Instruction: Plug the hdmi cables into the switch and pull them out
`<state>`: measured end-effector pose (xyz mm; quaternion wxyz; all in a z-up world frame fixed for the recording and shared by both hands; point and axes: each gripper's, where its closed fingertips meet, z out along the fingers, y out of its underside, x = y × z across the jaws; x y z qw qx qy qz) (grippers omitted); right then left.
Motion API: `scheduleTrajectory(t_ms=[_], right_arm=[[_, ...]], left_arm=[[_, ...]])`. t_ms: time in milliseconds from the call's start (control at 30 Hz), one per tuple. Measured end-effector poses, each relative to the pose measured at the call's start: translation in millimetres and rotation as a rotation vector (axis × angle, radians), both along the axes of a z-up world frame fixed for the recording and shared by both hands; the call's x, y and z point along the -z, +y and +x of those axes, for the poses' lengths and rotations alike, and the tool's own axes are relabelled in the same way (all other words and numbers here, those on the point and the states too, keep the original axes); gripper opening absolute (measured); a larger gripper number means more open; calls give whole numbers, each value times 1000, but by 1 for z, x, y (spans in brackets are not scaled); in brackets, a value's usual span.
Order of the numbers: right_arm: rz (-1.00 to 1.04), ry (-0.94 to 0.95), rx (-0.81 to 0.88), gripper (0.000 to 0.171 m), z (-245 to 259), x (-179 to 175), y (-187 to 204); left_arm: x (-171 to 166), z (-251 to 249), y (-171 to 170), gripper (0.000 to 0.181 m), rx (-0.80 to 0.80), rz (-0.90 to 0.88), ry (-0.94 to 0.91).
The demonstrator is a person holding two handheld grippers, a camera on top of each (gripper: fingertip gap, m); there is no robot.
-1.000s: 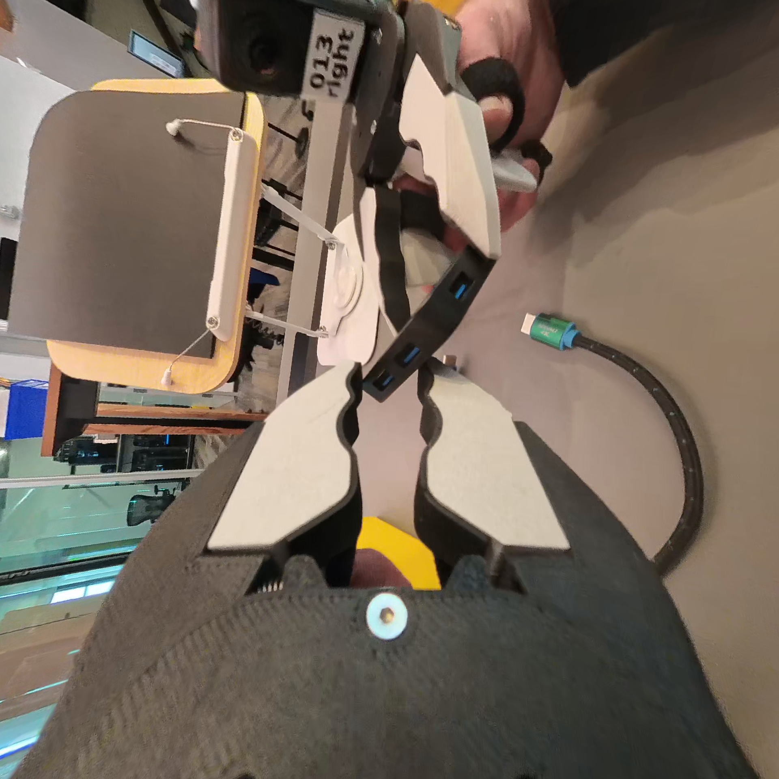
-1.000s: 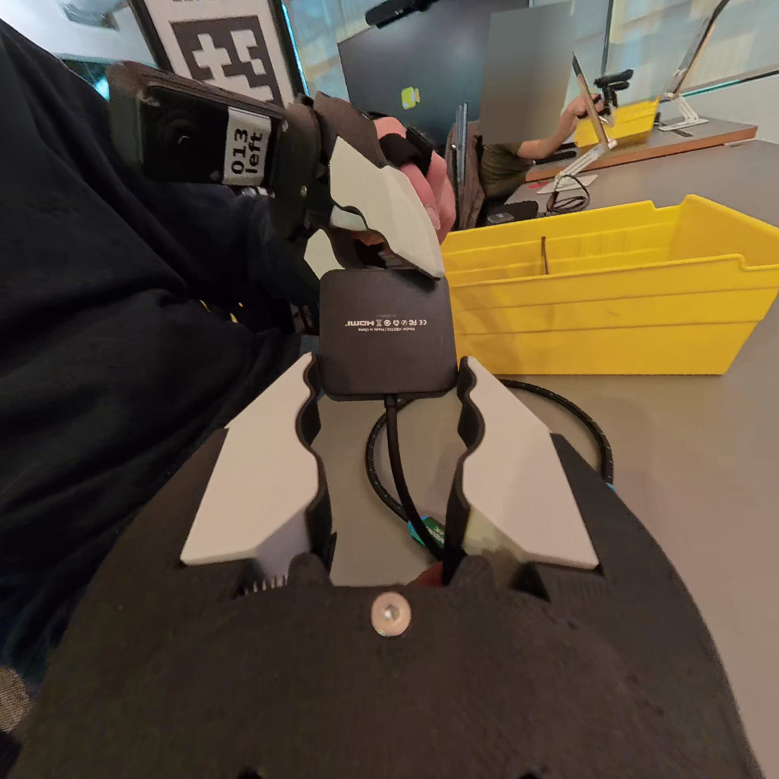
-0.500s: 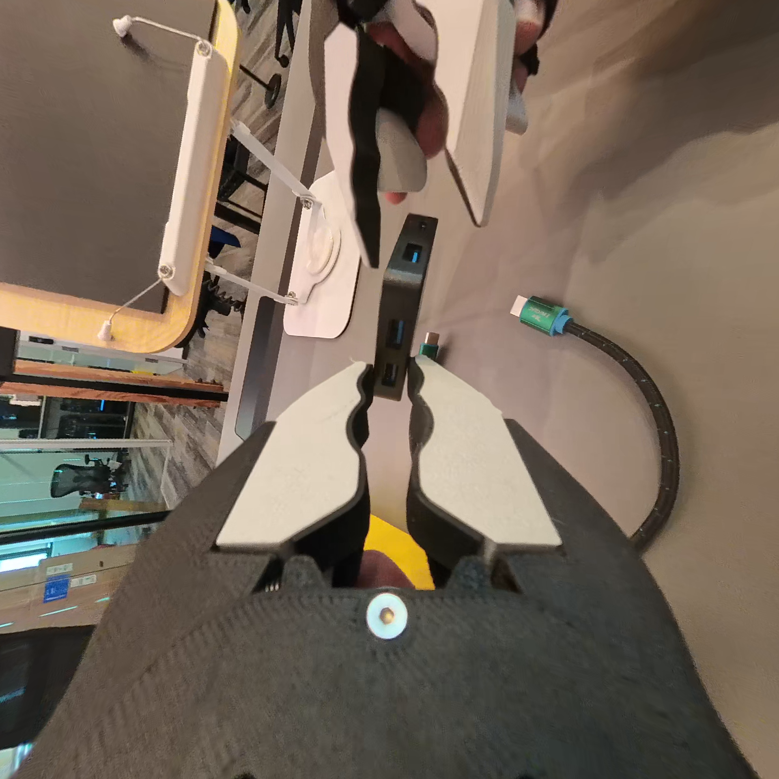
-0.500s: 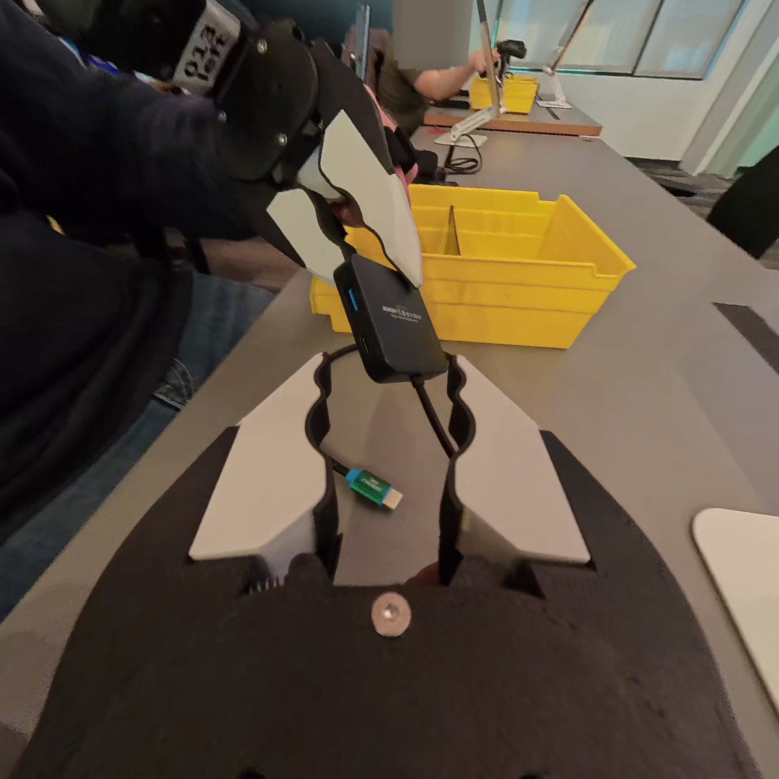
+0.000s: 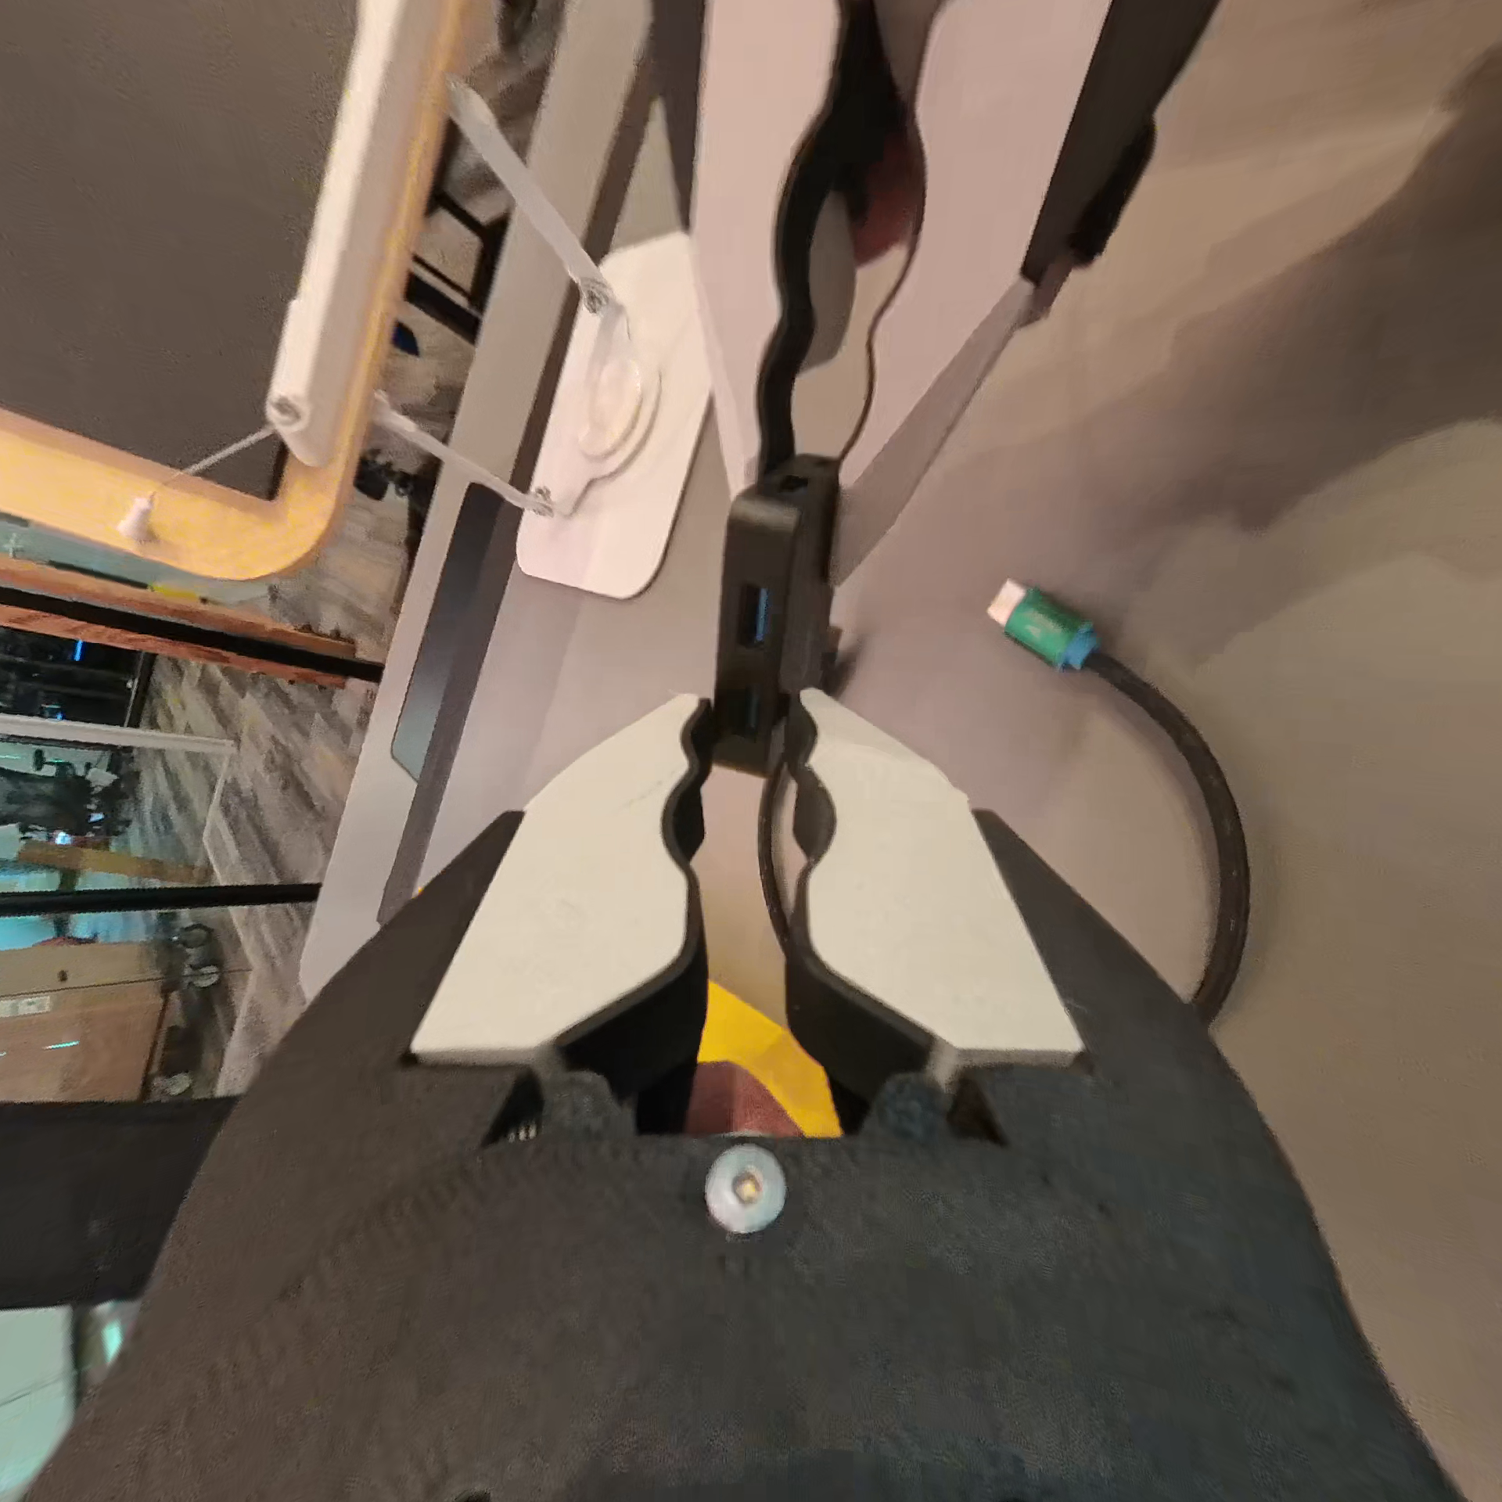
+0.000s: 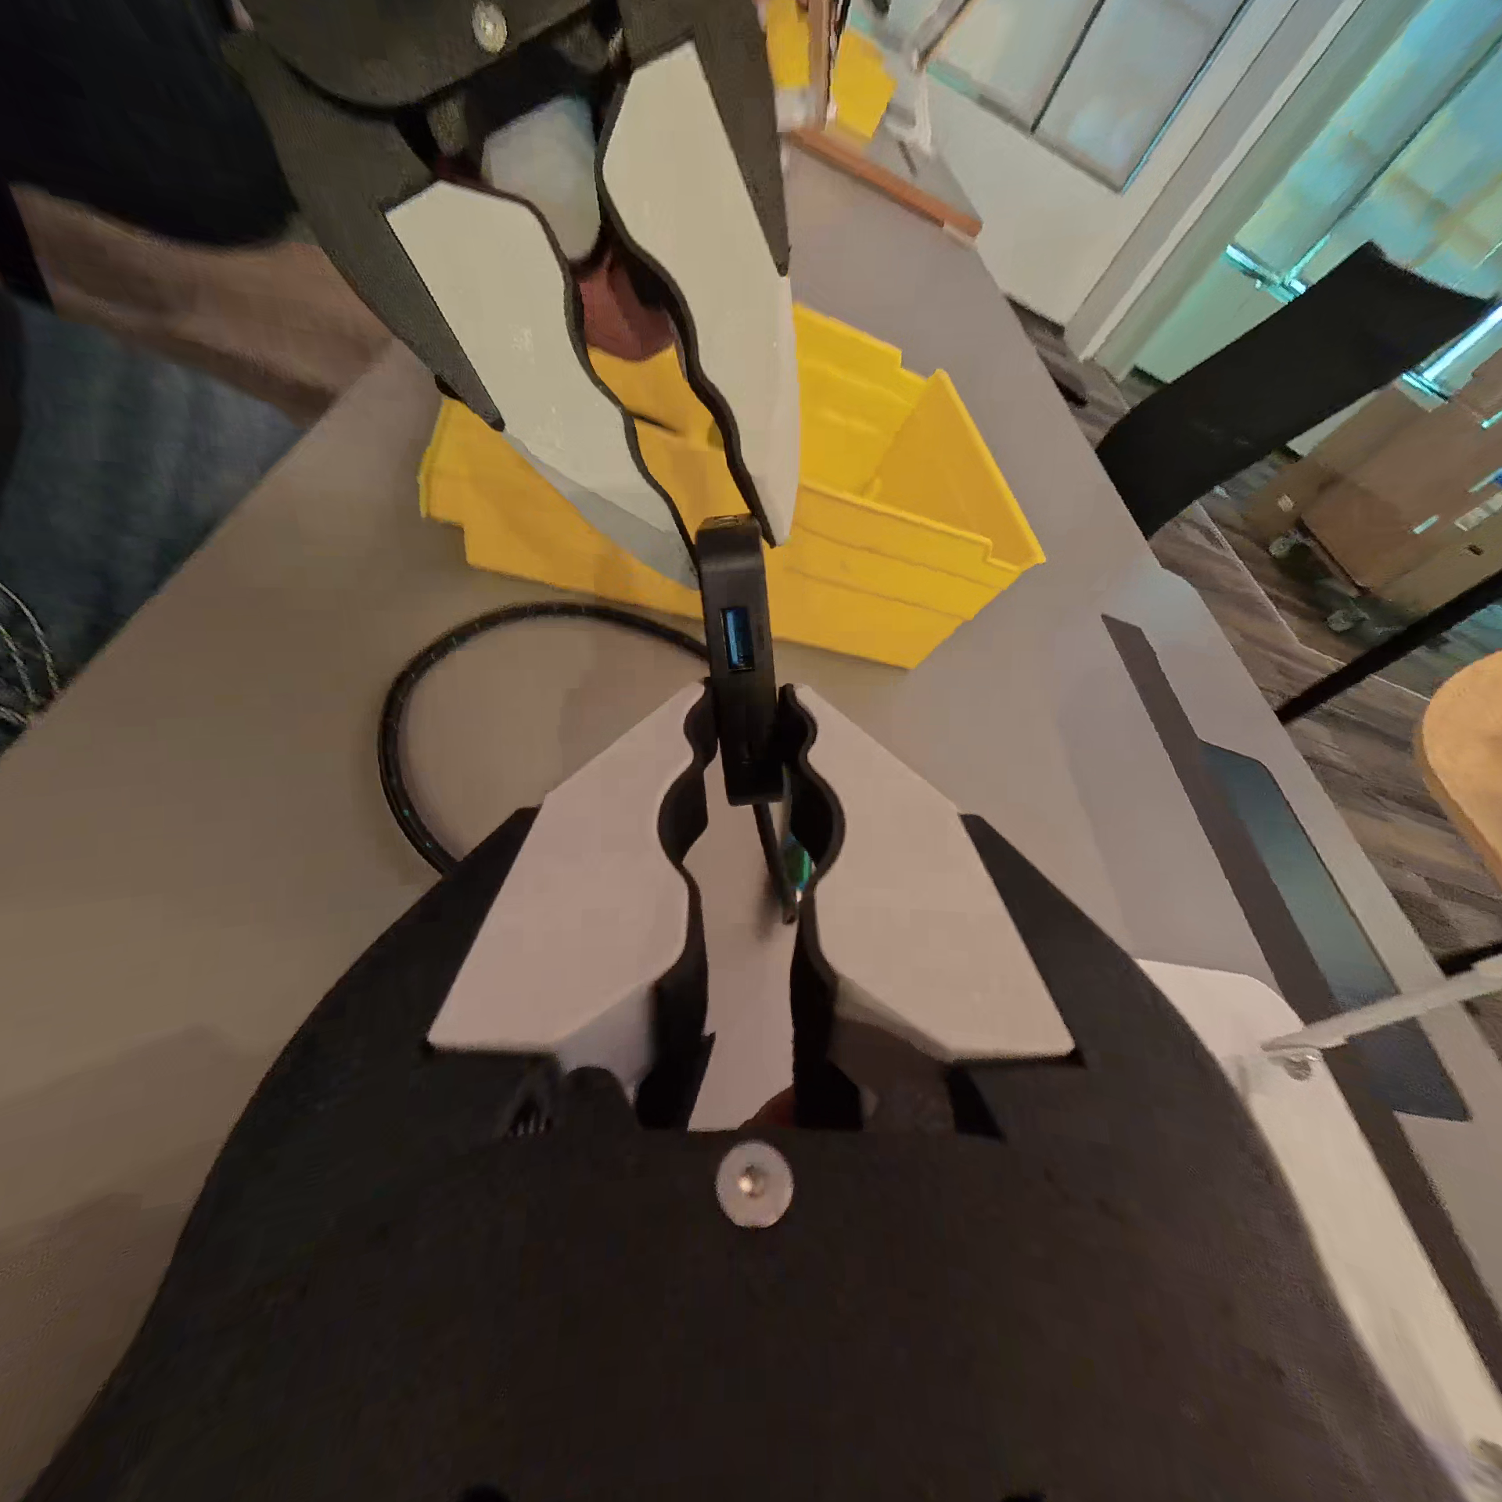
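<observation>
Black, slab-thin switch (image 5: 772, 618) sits at frame centre, pinched by my left gripper (image 5: 749, 735) and right gripper (image 6: 749, 715); the braided cable (image 5: 1203, 813) curls lower right

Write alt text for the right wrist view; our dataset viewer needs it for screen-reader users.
Two tools pinch a slim black switch edge-on above a grey table: the right tool at its near end, the left tool at its far end. Behind sit a yellow bin and a looping black cable.

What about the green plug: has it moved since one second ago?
No. The green plug still lies right of the white stand base, as before.
</observation>
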<state>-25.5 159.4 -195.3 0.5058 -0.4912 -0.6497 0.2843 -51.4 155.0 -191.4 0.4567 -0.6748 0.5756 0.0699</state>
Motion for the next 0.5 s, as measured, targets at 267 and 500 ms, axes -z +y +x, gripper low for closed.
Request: scheduleTrajectory(t_ms=[267, 500], right_arm=[[-283, 432, -181, 11, 19, -54, -7], [-388, 575, -344, 12, 23, -68, -24]], left_arm=[[-22, 9, -5, 35, 40, -82, -267], [-35, 32, -13, 21, 71, -86, -427]])
